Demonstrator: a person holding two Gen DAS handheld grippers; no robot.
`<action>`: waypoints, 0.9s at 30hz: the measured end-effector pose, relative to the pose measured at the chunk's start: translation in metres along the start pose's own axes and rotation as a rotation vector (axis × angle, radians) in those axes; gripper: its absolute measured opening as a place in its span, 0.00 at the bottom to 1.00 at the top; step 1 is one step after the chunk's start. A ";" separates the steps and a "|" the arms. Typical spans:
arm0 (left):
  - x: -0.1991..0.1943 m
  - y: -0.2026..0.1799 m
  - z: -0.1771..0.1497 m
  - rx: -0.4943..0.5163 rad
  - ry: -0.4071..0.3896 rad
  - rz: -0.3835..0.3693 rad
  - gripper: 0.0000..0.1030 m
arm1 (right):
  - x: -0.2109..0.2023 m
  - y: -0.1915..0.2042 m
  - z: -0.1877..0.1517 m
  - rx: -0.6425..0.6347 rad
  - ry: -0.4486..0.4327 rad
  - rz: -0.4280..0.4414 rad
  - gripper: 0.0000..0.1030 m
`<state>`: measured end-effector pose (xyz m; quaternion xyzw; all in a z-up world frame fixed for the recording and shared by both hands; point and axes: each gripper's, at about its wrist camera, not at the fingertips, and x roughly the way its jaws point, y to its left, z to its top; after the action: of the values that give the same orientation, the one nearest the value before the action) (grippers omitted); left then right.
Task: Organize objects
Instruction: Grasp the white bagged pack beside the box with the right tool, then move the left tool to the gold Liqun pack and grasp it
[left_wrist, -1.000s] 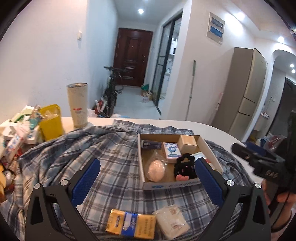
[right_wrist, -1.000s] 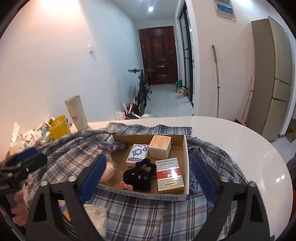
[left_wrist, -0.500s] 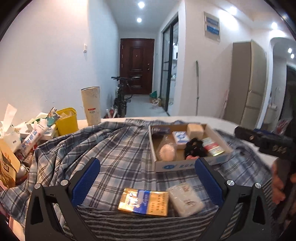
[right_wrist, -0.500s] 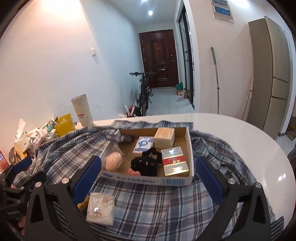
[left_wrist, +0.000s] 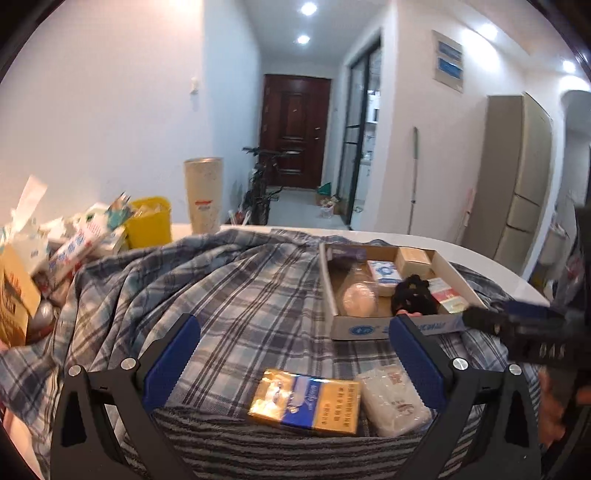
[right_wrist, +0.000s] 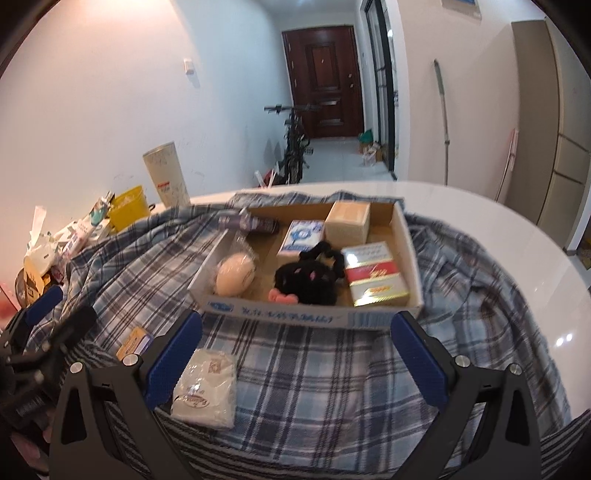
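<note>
A shallow cardboard box (right_wrist: 310, 318) sits on a plaid shirt on the white table and also shows in the left wrist view (left_wrist: 369, 328). It holds a black plush toy (right_wrist: 306, 278), a red and white pack (right_wrist: 373, 278), a blue and white pack (right_wrist: 301, 236), a tan box (right_wrist: 347, 221), a round pink item in plastic (right_wrist: 236, 275) and a dark tube (right_wrist: 255, 222). A yellow and blue pack (left_wrist: 304, 400) and a white tissue packet (left_wrist: 393, 398) lie on the cloth in front of the box. My left gripper (left_wrist: 291, 362) is open above them. My right gripper (right_wrist: 295, 354) is open in front of the box, with the tissue packet (right_wrist: 207, 391) by its left finger.
The plaid shirt (left_wrist: 229, 295) covers most of the table. A tall cup (left_wrist: 203, 194), a yellow tub (left_wrist: 149, 221) and a heap of packets (left_wrist: 48, 254) stand at the left. Bare white tabletop (right_wrist: 517, 236) lies to the right. A hallway with a bicycle is behind.
Both grippers have drawn back toward the near edge. The yellow and blue pack and the tissue packet now sit fuller in the left view. Both grippers stay open.
</note>
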<state>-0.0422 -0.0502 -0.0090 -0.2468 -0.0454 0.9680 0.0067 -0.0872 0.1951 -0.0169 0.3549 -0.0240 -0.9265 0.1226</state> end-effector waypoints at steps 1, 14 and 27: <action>0.000 0.002 0.000 -0.002 0.001 0.026 1.00 | 0.004 0.004 -0.001 -0.005 0.020 0.010 0.99; 0.009 0.015 -0.003 -0.049 0.057 0.041 1.00 | 0.053 0.059 -0.041 -0.133 0.220 0.073 0.80; 0.028 0.025 -0.009 -0.099 0.172 0.074 1.00 | 0.066 0.065 -0.052 -0.168 0.274 0.064 0.46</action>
<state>-0.0622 -0.0737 -0.0329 -0.3306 -0.0831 0.9394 -0.0374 -0.0864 0.1184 -0.0899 0.4657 0.0593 -0.8637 0.1834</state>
